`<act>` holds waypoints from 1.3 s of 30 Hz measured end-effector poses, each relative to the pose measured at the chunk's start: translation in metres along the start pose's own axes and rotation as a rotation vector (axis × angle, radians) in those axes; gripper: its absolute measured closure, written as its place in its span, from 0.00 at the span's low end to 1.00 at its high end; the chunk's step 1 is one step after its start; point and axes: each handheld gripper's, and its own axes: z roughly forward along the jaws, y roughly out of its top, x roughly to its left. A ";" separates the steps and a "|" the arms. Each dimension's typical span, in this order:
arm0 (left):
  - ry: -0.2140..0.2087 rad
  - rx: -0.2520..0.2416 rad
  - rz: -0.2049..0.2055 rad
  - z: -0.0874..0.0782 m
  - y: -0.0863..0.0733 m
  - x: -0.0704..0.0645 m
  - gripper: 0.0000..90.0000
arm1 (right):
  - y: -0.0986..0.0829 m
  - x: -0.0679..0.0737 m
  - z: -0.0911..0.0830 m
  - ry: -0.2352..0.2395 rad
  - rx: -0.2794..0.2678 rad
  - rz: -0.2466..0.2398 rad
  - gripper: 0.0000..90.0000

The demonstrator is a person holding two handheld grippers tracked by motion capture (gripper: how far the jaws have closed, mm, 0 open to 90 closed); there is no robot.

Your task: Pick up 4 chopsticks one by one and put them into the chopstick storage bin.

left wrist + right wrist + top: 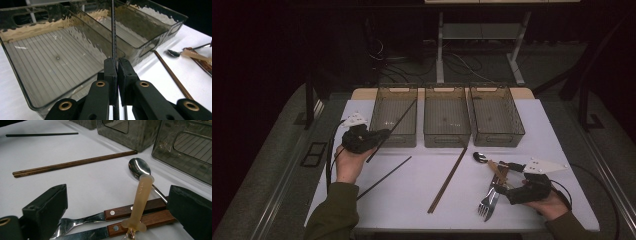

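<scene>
The left tongs point(115, 75) are clamped on a thin black chopstick point(113, 35), which runs up between the two black jaws and slants over the leftmost of three smoky clear plastic bins point(396, 116). In the high view the left tongs point(379, 135) hang just in front of that bin's near wall, the chopstick's point(399, 120) far end lying over the bin and its near end sticking out below the hand.

The right tongs point(117, 212) stand wide open, one jaw on each side of a small heap of cutlery on the white bench point(412, 190): a fork with a wooden handle point(130, 210), a second wood-handled piece beneath it, probably a knife point(140, 222) though its blade is cut off, a steel spoon point(139, 168), and a translucent amber plastic handle point(140, 200) lying across them. The jaws touch none of these. In the high view the right tongs point(504, 177) sit over the same heap near the bench's right front.

Between the two hands lie a pair of brown wooden chopsticks point(447, 181) side by side and a second black chopstick point(384, 177), each flat on the bench. The middle bin point(446, 117) and right bin point(496, 116) stand beside the first.
</scene>
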 end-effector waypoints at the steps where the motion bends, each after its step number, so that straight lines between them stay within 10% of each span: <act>1: 0.001 -0.004 -0.002 0.000 0.001 0.001 0.95 | 0.000 0.000 0.000 0.000 0.000 0.000 0.04; 39: 0.099 -0.074 0.002 0.046 0.048 0.046 0.95 | -0.001 0.000 -0.001 -0.001 0.003 0.008 0.04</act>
